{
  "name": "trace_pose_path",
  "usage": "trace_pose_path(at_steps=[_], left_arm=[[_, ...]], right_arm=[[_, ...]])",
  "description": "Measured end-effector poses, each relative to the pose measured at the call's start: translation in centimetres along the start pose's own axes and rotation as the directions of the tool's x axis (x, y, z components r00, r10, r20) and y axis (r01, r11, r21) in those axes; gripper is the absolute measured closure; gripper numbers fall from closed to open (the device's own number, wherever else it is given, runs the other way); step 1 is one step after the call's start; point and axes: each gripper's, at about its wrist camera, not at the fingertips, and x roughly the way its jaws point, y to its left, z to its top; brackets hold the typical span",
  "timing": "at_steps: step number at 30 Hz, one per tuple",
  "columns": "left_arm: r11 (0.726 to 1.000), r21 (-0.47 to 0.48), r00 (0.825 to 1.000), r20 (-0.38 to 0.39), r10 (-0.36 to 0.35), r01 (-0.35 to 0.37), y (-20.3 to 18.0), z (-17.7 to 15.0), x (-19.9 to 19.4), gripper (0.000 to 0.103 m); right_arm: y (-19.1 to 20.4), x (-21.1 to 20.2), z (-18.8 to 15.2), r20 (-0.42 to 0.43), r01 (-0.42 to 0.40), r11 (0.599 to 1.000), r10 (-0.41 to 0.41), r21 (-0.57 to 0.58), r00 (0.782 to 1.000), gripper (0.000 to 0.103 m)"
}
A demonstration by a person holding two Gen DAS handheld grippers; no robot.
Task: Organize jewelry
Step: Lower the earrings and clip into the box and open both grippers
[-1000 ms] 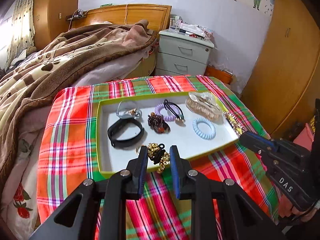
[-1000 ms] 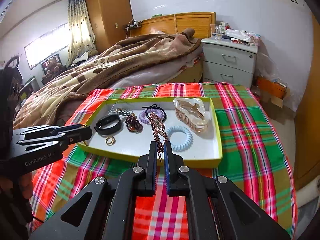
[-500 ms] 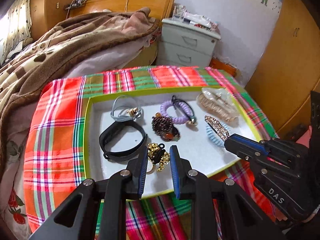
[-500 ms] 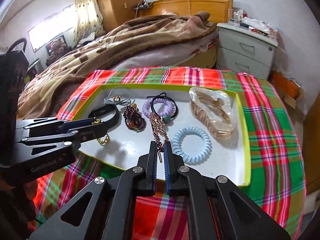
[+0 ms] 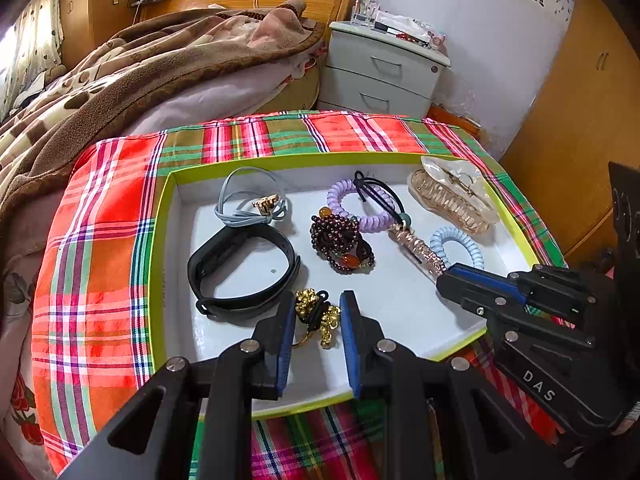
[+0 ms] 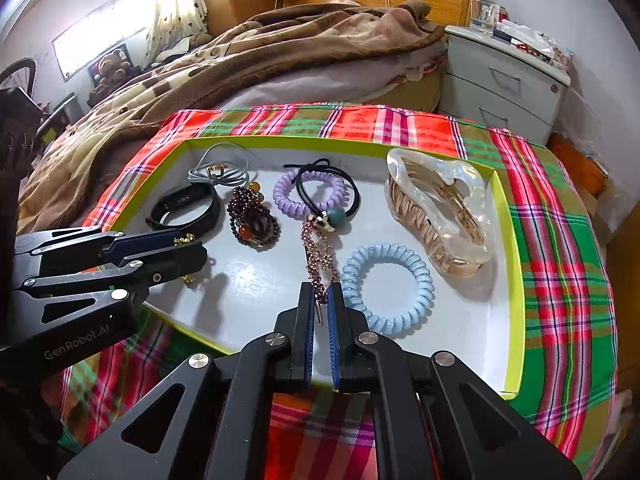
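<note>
- A home bedroom: a bed [image 6: 248,52] with rumpled brown blanket [image 5: 132,68]
- Beside the bed, a grey nightstand [image 5: 384,68]
- Behind the bed, a curtained window [image 6: 100,40]

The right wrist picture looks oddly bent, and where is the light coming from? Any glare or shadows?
Right wrist view: fisheye lens curves the tray rim and darkens the corners; the window at upper left is blown out white, a soft sheen sits on the tray floor, and the left gripper casts a shadow beneath itself. Left wrist view: same curving, window glare at the far left edge, items sharp.
</note>
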Motion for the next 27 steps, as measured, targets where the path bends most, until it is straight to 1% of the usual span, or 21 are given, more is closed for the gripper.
trace_pose_path(at_steps=[12,17,19,27], left_arm=[[1.0,-0.007,1.0,-0.009,-0.007,0.007,0.1,-0.17,0.18,0.079],[1.0,-0.007,1.0,-0.014,-0.004,0.003,0.05,-0.14,0.21,0.079],[1.0,-0.006,1.0,-0.017,-0.007,0.007,0.02,-0.16,0.27,0.077],[1.0,-0.004,1.0,-0.019,-0.014,0.014,-0.14,-0.18,0.3,0.073]], right_arm=[[-0.07,0.16,0.24,-0.005,-0.006,1.0,0.006,0.011,1.0,0.096],[-0.3,-0.09,0.32,0.005,-0.023,0.999,0.023,0.025,1.0,0.095],[-0.27,-0.07,0.3,0.005,-0.012,1.0,0.011,0.027,1.0,0.095],[-0.49,-0.31,0.31,0.013,-0.01,0.999,0.01,0.037,1.0,0.094]])
